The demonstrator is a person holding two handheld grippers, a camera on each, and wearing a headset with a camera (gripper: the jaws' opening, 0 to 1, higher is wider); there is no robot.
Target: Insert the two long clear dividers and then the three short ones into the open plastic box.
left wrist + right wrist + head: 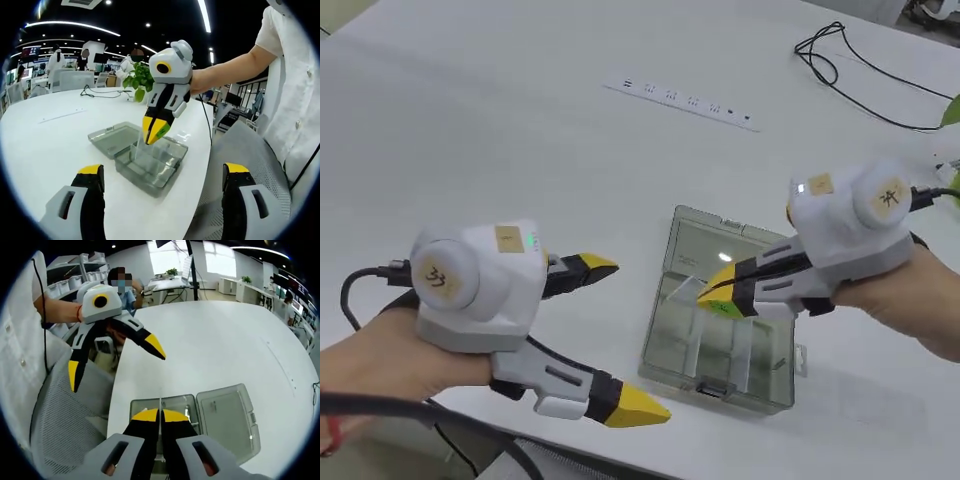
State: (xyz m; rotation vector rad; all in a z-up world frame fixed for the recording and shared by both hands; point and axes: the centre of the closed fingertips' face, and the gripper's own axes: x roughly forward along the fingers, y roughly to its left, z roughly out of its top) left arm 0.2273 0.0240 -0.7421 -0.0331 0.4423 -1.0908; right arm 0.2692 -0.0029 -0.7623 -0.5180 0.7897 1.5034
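One clear divider (136, 149) in right gripper's (712, 290) jaws, over box (720, 396)

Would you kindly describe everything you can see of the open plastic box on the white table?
The plastic box is clear, greyish and rectangular, lying open near the white table's front edge. Its hinged lid lies flat behind the base, with a small latch on the front wall. Clear dividers stand inside. The right tool, shut on another clear divider, holds it over the base.
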